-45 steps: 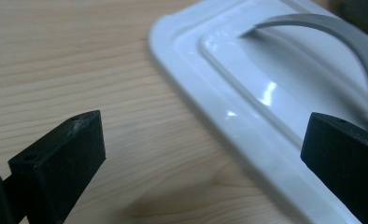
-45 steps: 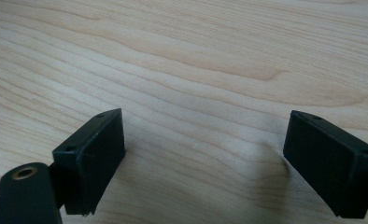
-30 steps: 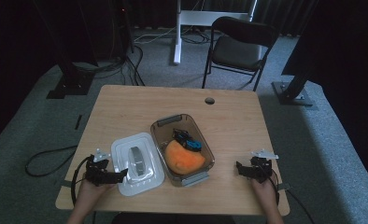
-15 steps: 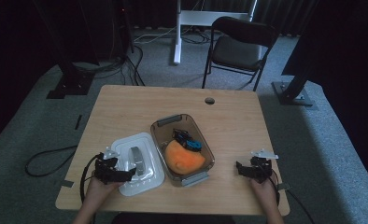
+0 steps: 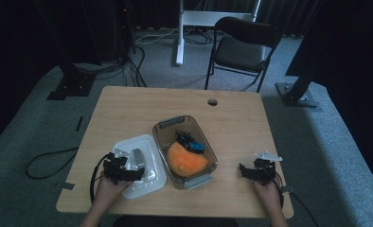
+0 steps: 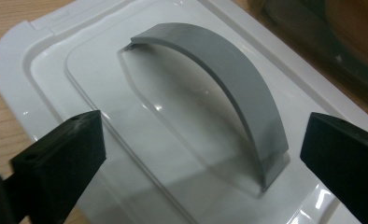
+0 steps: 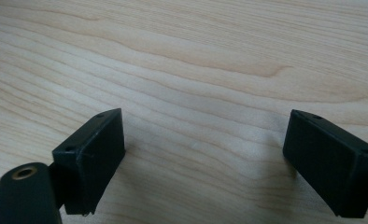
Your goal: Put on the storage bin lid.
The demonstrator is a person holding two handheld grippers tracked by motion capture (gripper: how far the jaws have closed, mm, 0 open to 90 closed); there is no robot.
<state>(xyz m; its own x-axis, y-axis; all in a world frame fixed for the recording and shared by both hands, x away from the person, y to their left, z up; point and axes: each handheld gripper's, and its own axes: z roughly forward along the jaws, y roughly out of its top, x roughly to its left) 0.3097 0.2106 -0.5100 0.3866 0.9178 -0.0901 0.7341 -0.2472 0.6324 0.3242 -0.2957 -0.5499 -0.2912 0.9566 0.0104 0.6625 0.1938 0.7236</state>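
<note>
A white box lid (image 5: 139, 165) (image 6: 182, 140) with a curved grey handle (image 6: 229, 88) lies flat on the wooden table (image 5: 241, 118), left of a clear brown bin (image 5: 184, 150). The bin holds an orange soft object (image 5: 187, 159) and a small blue and black toy (image 5: 190, 141). My left gripper (image 5: 136, 173) (image 6: 201, 154) hovers open over the lid, jaws wide on either side of the handle without touching it. My right gripper (image 5: 244, 169) (image 7: 203, 156) rests open low over bare wood at the front right, nothing between its jaws.
A cable hole (image 5: 212, 101) sits near the table's far edge. A black folding chair (image 5: 244, 47) and a white desk leg (image 5: 181, 33) stand beyond the table on grey carpet. Cables (image 5: 47, 158) trail on the floor at left.
My left gripper has moved right from the table's front left edge onto the lid, now straddling its handle. The right gripper has stayed put.
</note>
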